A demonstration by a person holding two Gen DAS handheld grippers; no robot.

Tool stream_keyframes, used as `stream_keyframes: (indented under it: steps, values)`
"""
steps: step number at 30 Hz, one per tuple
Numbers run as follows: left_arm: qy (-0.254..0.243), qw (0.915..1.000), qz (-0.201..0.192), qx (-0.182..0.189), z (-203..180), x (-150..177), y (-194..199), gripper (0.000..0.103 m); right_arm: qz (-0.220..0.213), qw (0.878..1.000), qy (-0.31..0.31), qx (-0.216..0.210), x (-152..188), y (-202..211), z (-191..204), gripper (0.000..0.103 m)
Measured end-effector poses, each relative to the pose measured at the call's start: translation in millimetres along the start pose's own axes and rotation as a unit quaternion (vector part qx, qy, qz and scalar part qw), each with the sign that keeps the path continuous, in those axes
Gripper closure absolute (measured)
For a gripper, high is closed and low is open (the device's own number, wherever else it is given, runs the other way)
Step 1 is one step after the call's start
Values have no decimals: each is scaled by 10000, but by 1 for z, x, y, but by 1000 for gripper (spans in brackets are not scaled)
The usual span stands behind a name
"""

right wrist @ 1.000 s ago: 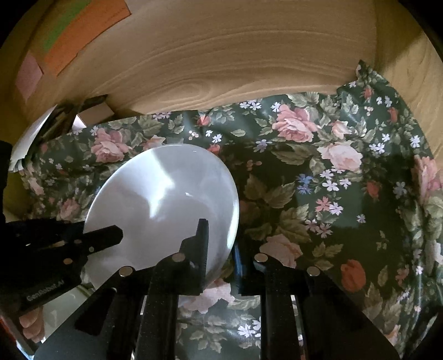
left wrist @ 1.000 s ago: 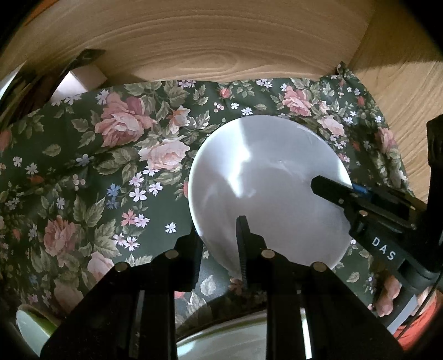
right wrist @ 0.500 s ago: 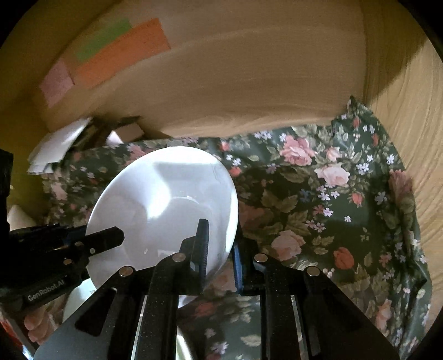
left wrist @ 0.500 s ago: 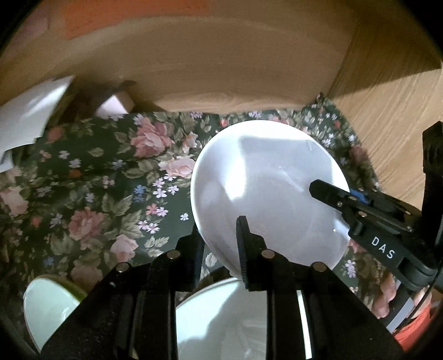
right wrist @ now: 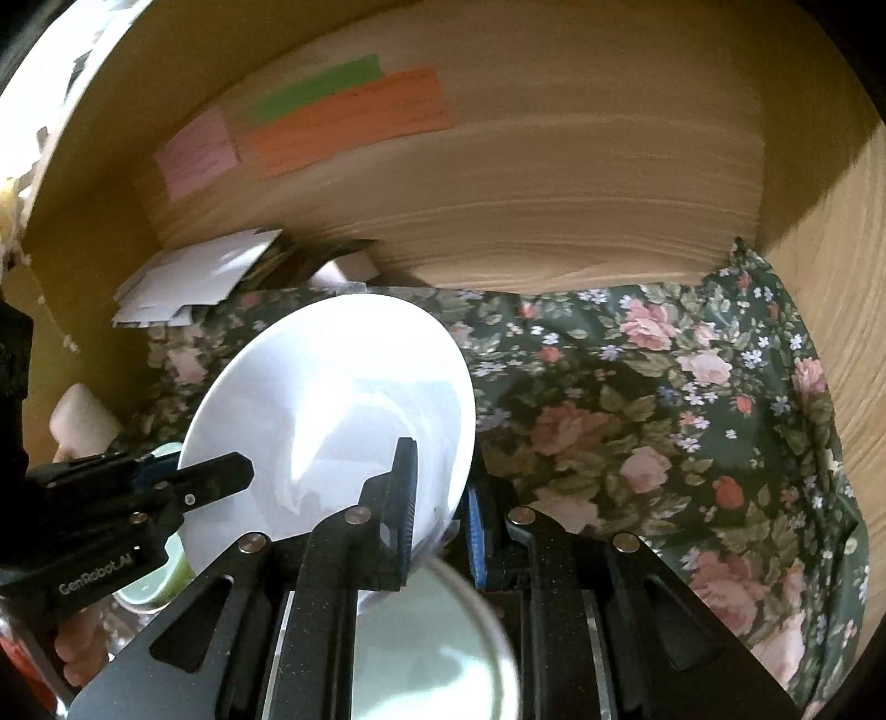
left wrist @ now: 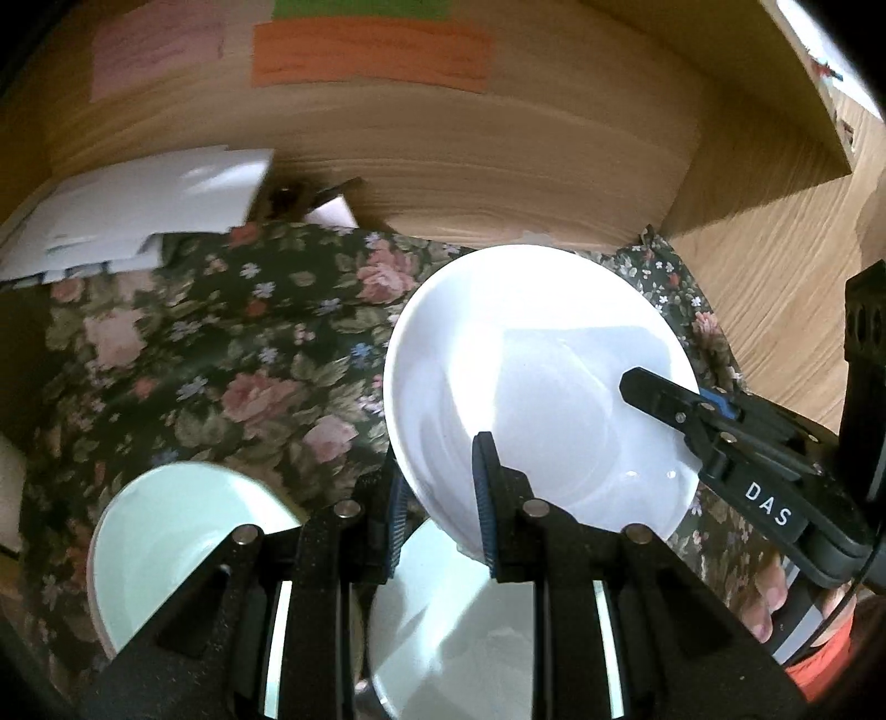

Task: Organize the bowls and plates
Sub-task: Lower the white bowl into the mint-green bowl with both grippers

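floral cloth (right wrist: 653, 421), white papers (left wrist: 138, 213), coloured notes (right wrist: 343, 124) on wood panel (left wrist: 498, 144).

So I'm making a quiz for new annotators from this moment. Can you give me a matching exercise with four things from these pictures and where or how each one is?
Things:
1. white plate
2. pale green bowl
3. orange paper strip
4. white papers

Places or states:
A. stuck on the wooden back wall
B. lying at the back left, by the edge of the flowered cloth
C. standing on the cloth, near left
D. held tilted by its rim between the left gripper and the right gripper

Pairs: 1-D, 2-C, 3-A, 4-B
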State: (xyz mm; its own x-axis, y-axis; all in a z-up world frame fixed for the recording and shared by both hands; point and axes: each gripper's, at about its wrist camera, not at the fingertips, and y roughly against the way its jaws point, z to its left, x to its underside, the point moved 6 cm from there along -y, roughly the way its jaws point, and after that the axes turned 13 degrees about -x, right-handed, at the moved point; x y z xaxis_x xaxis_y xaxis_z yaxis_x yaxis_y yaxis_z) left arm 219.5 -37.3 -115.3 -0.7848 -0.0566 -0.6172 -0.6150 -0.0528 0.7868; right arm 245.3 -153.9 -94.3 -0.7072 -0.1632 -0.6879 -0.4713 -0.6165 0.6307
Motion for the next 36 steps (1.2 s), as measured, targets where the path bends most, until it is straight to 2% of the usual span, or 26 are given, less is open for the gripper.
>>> stream_keyframes:
  steps: [15, 28, 36]
  values:
    - [387, 9987, -211, -255, 62, 36, 37, 81, 39, 9987, 255, -448, 16, -12, 62, 89]
    - [701, 9951, -294, -636, 114, 62, 51, 81, 317, 9947, 493, -846, 32, -41, 110, 89]
    - [787, 9941, -245, -701, 134, 76, 51, 81, 483, 9925, 536, -985, 39, -55, 126, 88]
